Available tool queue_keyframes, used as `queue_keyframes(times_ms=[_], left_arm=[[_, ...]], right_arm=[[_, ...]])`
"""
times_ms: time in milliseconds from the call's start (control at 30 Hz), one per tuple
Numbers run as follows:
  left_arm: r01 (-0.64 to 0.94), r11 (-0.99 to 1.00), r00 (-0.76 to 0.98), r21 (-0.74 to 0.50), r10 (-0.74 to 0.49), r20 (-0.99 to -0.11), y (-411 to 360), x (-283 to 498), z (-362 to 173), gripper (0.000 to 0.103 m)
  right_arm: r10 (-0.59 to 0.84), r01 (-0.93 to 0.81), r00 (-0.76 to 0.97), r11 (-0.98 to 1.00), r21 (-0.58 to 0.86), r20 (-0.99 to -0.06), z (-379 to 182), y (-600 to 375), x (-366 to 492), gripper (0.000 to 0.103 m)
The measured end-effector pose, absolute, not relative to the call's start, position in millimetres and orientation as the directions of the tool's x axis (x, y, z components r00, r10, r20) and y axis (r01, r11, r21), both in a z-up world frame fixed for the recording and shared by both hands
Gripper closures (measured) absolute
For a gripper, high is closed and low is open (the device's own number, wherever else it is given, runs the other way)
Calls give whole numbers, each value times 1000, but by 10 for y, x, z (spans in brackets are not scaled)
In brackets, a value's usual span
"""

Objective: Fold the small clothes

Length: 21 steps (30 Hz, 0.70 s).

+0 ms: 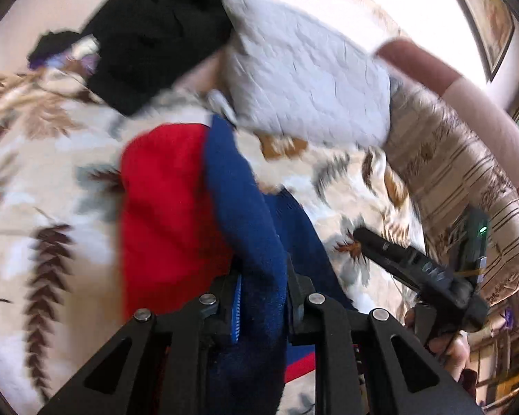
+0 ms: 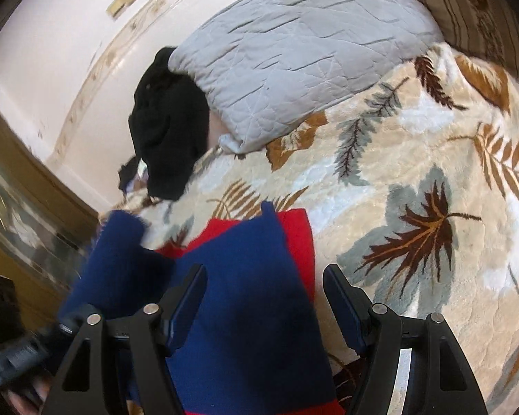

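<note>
Left hand-held gripper is pinching the blue sleeve of the red-and-blue garment mid-frame on the bed, long axis running up-frame; right hand-held gripper is hovering open over it.

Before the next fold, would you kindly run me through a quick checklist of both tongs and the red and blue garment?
1. Left tongs gripping the blue part of the red and blue garment: ok.
2. Right tongs open: ok.
3. Right tongs holding cloth: not ok, blue fabric only lies between them.
4. Leaf-patterned blanket bare beside the garment: ok.
5. Garment lying flat: cannot tell, blurred.
</note>
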<state>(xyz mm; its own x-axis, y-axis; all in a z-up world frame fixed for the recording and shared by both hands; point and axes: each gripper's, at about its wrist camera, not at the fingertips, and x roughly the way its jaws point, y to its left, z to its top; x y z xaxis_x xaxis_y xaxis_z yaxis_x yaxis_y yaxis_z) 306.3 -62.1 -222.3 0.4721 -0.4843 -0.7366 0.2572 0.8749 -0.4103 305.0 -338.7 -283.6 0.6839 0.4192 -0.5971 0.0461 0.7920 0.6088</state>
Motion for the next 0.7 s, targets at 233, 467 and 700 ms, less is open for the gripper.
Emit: queue_keyframes(times_ms=[233, 467, 700], left_arm=[[289, 741, 422, -606, -667, -614, -435, 3026, -2085, 53], [173, 885, 577, -433, -447, -684, 311, 2860, -2164, 38], [181, 905, 472, -384, -423, -774, 326, 2810, -2720, 39]], right_arm=[[601, 16, 614, 638, 770, -511, -2950, -3401, 3176, 28], [675, 42, 482, 618, 785, -558, -3200, -2993, 3350, 28], [669, 42, 426, 658, 752, -609, -3352, -2526, 3473, 27]])
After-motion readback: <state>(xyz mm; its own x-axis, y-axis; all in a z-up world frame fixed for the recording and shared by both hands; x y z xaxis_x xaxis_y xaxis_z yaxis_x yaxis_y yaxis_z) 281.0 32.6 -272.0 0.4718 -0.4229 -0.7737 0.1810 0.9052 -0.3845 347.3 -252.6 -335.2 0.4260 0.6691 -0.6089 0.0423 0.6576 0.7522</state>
